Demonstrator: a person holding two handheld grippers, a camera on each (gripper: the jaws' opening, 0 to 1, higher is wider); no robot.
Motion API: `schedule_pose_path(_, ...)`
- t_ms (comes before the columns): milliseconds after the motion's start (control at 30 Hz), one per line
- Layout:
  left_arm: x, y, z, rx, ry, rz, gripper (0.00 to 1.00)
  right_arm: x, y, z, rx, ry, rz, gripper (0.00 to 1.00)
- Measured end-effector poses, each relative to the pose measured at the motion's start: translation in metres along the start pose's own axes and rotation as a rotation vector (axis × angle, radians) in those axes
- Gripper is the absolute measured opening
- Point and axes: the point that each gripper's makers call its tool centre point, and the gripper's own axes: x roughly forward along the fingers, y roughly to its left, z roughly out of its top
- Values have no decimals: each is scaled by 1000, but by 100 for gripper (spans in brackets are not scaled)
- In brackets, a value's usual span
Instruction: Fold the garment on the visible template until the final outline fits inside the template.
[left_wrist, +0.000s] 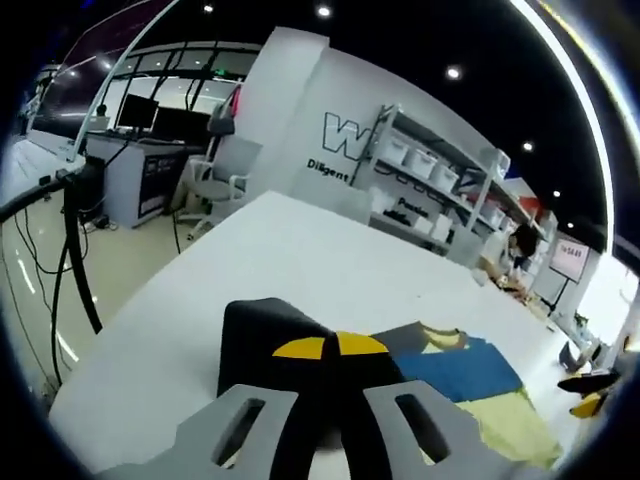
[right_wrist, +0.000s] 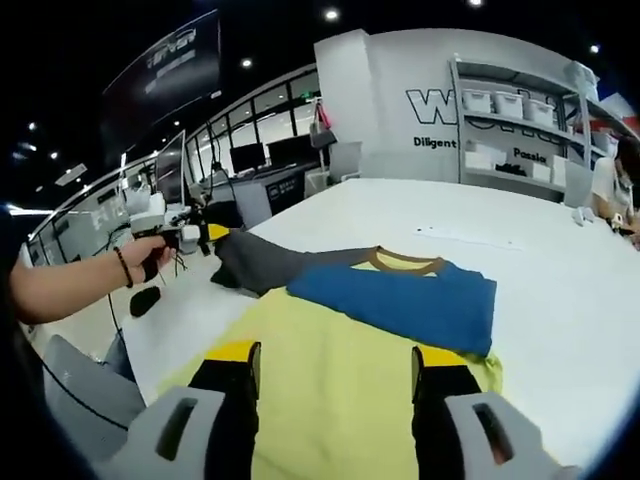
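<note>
The garment lies on a white table (right_wrist: 560, 290), with a yellow body (right_wrist: 330, 370), a blue upper part (right_wrist: 400, 295), a tan collar (right_wrist: 405, 262) and a dark grey sleeve (right_wrist: 260, 265). My left gripper (left_wrist: 330, 347) is shut, its yellow tips pinching the grey sleeve (left_wrist: 265, 325) at its end. In the right gripper view a hand holds this left gripper (right_wrist: 200, 235) at the sleeve's far tip, near the table's left edge. My right gripper (right_wrist: 338, 358) is open above the yellow body, with nothing between its fingers (right_wrist: 235, 360).
Shelves with white bins (right_wrist: 500, 110) stand behind the table. Desks with monitors (left_wrist: 140, 115) and an office chair (left_wrist: 225, 170) are off the far left side. A person (left_wrist: 510, 250) sits at the table's far right. Cables (left_wrist: 70, 260) hang beside the left edge.
</note>
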Motion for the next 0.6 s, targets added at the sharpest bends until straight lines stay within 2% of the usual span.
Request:
schedule_pose_path(200,0,-28,9,75,-16,-41,0,-5,-7,-3,3,3,-16,62)
schedule_pose_path(233,1,-39,13,116,-23,-58,0,-6,-8,-4,2,3,-21,62)
schedule_pose_path(333,2,-52,16,153,-26,-79,0,-8,-11,-4,1,5,-30,64)
schedule_pose_path(400,5,-69,21,190,-31,-98,0,-9,-13,-5,-2,6,-36,65)
schedule_pose_path(600,16,-102,24,261,-23,-136,0,-12,-16,-9,-11,25,-45,69)
